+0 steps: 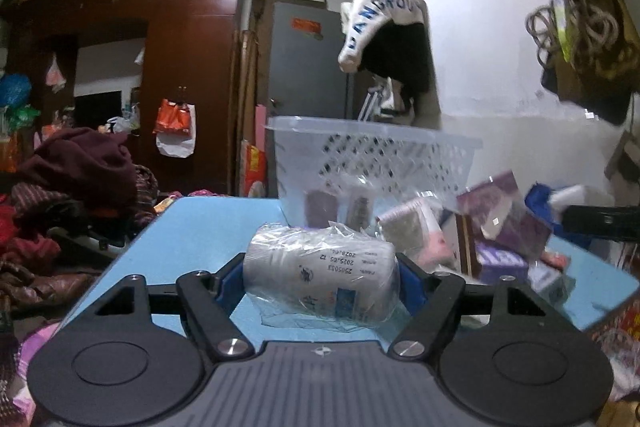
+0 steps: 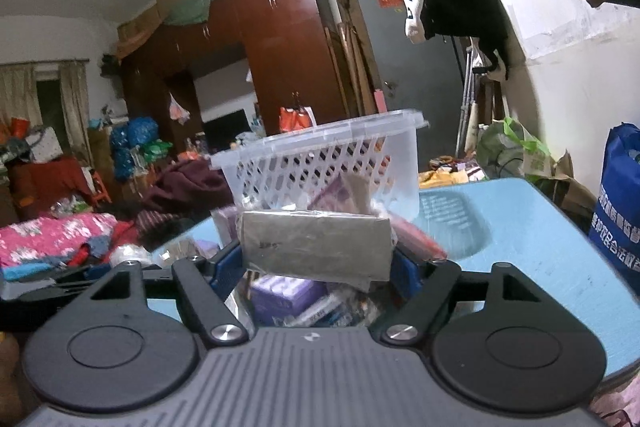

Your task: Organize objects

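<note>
My left gripper [image 1: 320,273] is shut on a white bottle wrapped in clear plastic [image 1: 320,277], held sideways just above the blue table [image 1: 208,227]. My right gripper [image 2: 318,259] is shut on a flat grey box in plastic wrap [image 2: 316,247], held above a pile of packets. A clear plastic basket [image 1: 372,159] stands on the table behind the bottle; it also shows in the right wrist view [image 2: 320,167], with some items inside. A pile of purple and pink boxes and packets [image 1: 492,239] lies right of the basket and shows under my right gripper [image 2: 296,299].
The table's left edge [image 1: 132,247] drops to heaps of clothes [image 1: 72,187]. A dark wardrobe [image 1: 188,67] and grey door [image 1: 308,67] stand behind. Clothes [image 1: 388,27] and bags [image 1: 580,7] hang on the right wall. A blue bag [image 2: 620,203] stands beside the table.
</note>
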Motion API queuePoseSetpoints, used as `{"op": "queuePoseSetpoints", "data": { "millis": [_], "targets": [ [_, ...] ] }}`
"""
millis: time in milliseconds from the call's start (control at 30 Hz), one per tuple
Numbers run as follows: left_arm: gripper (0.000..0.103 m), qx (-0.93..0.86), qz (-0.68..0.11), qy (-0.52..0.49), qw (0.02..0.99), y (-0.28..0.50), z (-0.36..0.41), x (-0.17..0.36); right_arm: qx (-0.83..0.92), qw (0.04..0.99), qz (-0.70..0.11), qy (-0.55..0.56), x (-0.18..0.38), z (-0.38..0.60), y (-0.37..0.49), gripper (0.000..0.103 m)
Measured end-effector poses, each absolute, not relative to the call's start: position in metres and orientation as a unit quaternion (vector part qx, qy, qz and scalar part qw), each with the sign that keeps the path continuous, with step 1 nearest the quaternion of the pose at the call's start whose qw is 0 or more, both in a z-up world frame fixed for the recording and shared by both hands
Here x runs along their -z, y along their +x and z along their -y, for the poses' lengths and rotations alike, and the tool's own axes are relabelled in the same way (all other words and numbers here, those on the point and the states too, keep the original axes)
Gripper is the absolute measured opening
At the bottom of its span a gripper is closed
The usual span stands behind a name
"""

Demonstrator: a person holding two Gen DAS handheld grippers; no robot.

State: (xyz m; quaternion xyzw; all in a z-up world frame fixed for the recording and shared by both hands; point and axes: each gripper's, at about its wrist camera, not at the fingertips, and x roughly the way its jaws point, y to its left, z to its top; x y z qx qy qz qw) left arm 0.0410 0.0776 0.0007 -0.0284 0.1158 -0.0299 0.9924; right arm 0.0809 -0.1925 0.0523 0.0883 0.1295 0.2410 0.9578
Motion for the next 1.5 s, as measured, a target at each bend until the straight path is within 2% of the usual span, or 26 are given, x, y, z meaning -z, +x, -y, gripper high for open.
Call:
{"op": "queuePoseSetpoints", "data": {
  "millis": [300, 500, 600, 733, 867, 1000, 1033, 1067, 1100, 1200, 1367, 1500],
  "targets": [
    [0.078, 0.028, -0.112, -0.068, 0.991, 0.067, -0.089, -0.021, -0.244, 0.963, -0.102, 0.055, -0.107, 0.189, 0.127, 0.078],
    [0.078, 0.034, -0.097, -0.076, 0.992, 0.107, -0.088, -0.062, -0.236, 0.967, -0.099, -0.002, -0.143, 0.154, 0.191, 0.078],
    [0.078, 0.036, -0.1, -0.087, 0.99, 0.143, -0.089, -0.09, -0.221, 0.965, -0.136, -0.038, -0.146, 0.129, 0.24, 0.077],
    [0.078, 0.043, -0.142, -0.084, 0.985, 0.205, -0.082, -0.117, -0.22, 0.956, -0.187, -0.052, -0.135, 0.112, 0.287, 0.077],
    [0.078, 0.03, -0.201, -0.079, 0.976, 0.25, -0.078, -0.109, -0.222, 0.95, -0.211, -0.054, -0.121, 0.109, 0.297, 0.077],
    [0.078, 0.027, -0.214, -0.071, 0.974, 0.263, -0.071, -0.097, -0.226, 0.949, -0.215, -0.055, -0.122, 0.113, 0.292, 0.079],
    [0.079, 0.028, -0.213, -0.074, 0.974, 0.263, -0.072, -0.097, -0.229, 0.947, -0.217, -0.056, -0.122, 0.113, 0.288, 0.082],
    [0.087, 0.03, -0.213, -0.077, 0.974, 0.263, -0.072, -0.095, -0.229, 0.947, -0.217, -0.056, -0.125, 0.114, 0.288, 0.085],
    [0.09, 0.033, -0.212, -0.079, 0.973, 0.261, -0.073, -0.094, -0.226, 0.95, -0.209, -0.055, -0.126, 0.116, 0.282, 0.092],
    [0.094, 0.033, -0.19, -0.078, 0.978, 0.244, -0.073, -0.101, -0.238, 0.954, -0.178, -0.047, -0.135, 0.129, 0.261, 0.103],
    [0.099, 0.035, -0.129, -0.059, 0.989, 0.165, -0.072, -0.093, -0.264, 0.955, -0.133, 0.001, -0.108, 0.176, 0.188, 0.103],
    [0.1, 0.031, -0.135, -0.037, 0.99, 0.095, -0.068, -0.047, -0.27, 0.953, -0.139, 0.006, -0.06, 0.197, 0.14, 0.103]
  ]
}}
